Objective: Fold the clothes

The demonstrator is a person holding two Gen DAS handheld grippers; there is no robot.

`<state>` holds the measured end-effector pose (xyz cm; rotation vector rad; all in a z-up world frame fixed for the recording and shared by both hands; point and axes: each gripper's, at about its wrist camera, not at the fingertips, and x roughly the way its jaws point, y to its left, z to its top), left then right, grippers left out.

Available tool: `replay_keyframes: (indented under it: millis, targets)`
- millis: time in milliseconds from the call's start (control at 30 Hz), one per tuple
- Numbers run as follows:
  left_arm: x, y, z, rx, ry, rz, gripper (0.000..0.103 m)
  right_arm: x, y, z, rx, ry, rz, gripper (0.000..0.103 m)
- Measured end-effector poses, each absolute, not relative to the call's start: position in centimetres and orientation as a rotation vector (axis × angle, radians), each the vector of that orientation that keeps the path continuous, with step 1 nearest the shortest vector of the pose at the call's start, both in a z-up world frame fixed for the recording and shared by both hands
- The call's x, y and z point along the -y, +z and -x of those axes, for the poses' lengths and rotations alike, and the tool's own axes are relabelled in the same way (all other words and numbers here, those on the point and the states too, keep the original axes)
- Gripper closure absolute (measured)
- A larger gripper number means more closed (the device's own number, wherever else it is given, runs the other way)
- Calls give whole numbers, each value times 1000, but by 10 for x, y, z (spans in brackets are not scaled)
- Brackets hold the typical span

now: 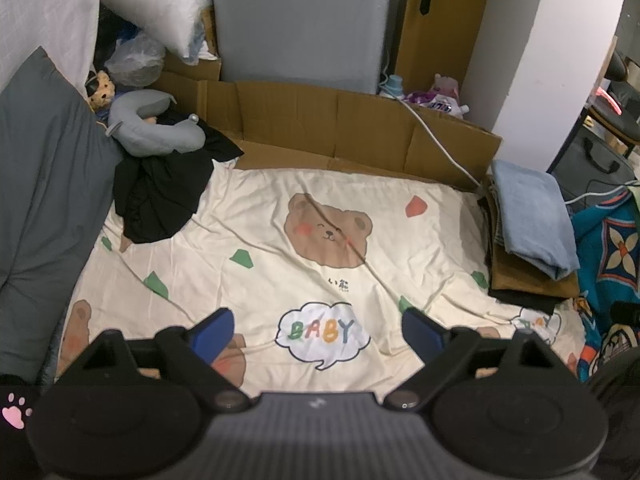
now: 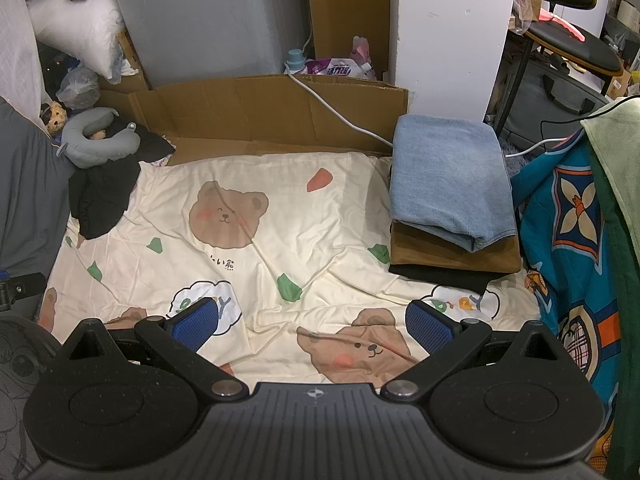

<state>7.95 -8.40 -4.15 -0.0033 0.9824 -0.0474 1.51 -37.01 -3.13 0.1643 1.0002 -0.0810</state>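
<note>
My left fingers (image 1: pixel 318 330) stand wide apart and hold nothing; only the cream bedsheet (image 1: pixel 248 216) with printed bears lies below them. My right fingers (image 2: pixel 312 326) are spread wide too, empty, above the same wrinkled sheet. The folded clothes (image 2: pixel 452 200) sit in a neat stack at the sheet's right edge: soft blue denim on top, brown cloth under it, black at the bottom. A crumpled black garment (image 2: pixel 102 196) lies at the far left, beside a grey neck pillow (image 2: pixel 96 140).
</note>
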Motion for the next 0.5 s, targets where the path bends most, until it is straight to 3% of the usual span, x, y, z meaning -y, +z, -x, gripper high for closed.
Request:
replay_keyframes:
  millis: [500]
  targets:
    - [82,-41,-79,-979,-43,5,10,368,-31,-14,-997,-94,-160,0]
